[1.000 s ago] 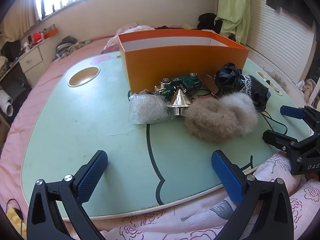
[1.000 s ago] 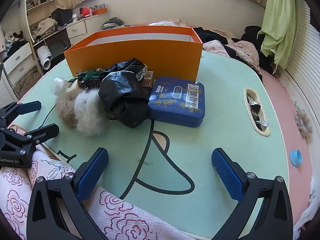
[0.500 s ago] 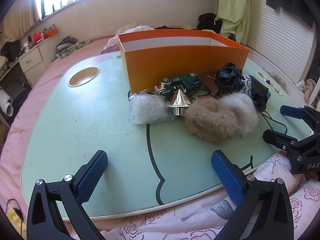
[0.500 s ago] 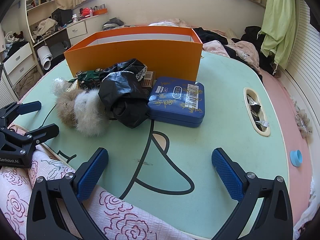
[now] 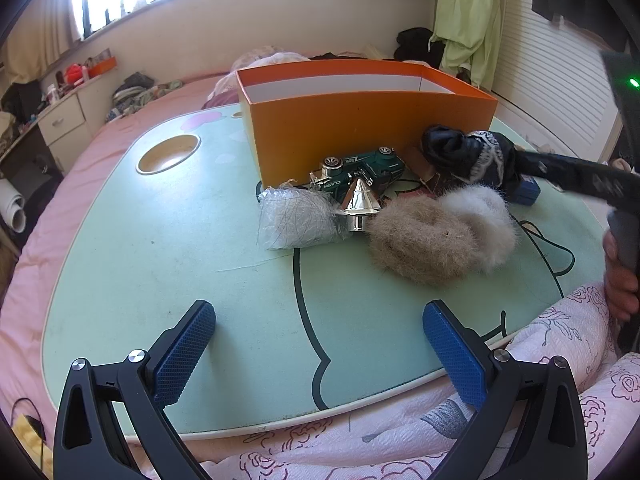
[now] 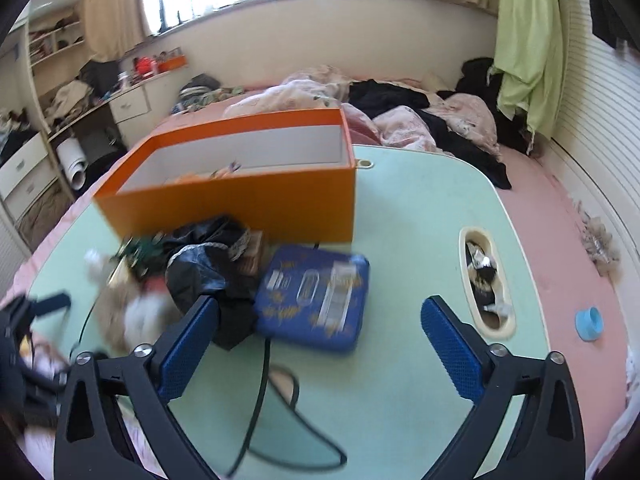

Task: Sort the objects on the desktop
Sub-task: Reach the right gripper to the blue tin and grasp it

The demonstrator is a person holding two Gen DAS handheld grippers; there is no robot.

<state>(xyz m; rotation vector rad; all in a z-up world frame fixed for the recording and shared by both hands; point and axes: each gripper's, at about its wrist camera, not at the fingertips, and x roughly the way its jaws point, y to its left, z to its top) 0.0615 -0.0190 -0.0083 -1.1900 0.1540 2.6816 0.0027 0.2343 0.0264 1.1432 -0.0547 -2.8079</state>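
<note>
On the mint-green lap table [image 5: 160,264], orange open-top box [image 5: 368,128] sits at far centre. Pile of desktop items just in front of its near wall: green toy car [image 5: 360,168] against the box, silver cone [image 5: 360,202] just in front of the car, clear plastic bag [image 5: 296,222] left of the cone, brown-and-white fur earmuffs [image 5: 440,230] right of it, black lace-trimmed cloth [image 5: 468,152] behind the earmuffs. Blue tin [image 6: 316,298] lies flat to the right of the black cloth, near the box's right corner; right view blurred. Oval slot [image 6: 486,280] in the table's right side holds small bits. Blue cap [image 6: 589,322] on pink bedding beyond the right edge.

Left gripper [image 5: 320,350] low over the near table edge, jaws spread wide, nothing between them. Right gripper [image 6: 320,344] raised above the table, jaws spread wide and empty, blue tin in view between the fingers but not touched. Right hand [image 5: 620,280] on its handle at the left view's right edge.
</note>
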